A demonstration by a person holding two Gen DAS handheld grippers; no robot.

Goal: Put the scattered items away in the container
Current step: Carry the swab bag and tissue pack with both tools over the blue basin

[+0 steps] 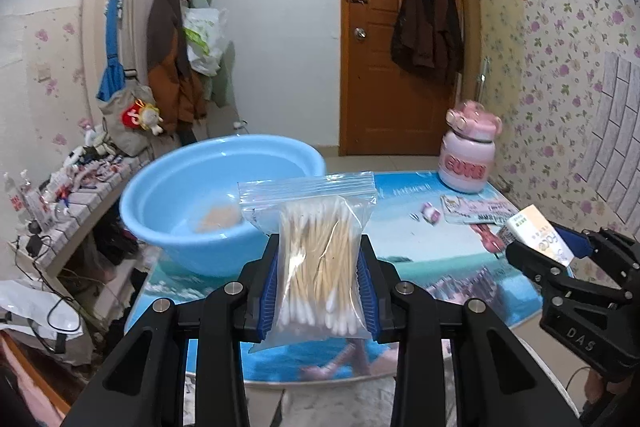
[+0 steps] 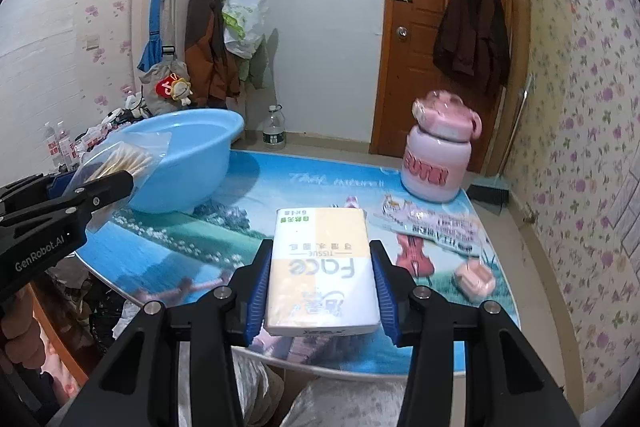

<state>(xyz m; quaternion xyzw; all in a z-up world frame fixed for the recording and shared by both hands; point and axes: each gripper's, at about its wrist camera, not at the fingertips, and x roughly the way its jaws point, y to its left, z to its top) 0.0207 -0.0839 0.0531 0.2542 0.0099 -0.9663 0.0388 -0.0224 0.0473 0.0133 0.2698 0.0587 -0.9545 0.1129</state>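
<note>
My left gripper (image 1: 320, 255) is shut on a clear zip bag of cotton swabs (image 1: 316, 259), held upright above the table's near edge, just in front of the blue basin (image 1: 168, 195). A small tan item lies in the basin. My right gripper (image 2: 320, 259) is shut on a white and yellow tissue pack (image 2: 322, 267), lifted over the table. The right gripper with the tissue pack (image 1: 536, 235) also shows at the right of the left wrist view. The left gripper with the swab bag (image 2: 120, 159) shows at the left of the right wrist view, beside the basin (image 2: 188, 163).
On the table (image 2: 224, 239) stand a pink and white jar (image 2: 438, 155) at the far right, a flat printed packet (image 2: 432, 223), and a small pink case (image 2: 474, 281) near the right edge. A cluttered shelf is to the left; a door and a wall lie behind.
</note>
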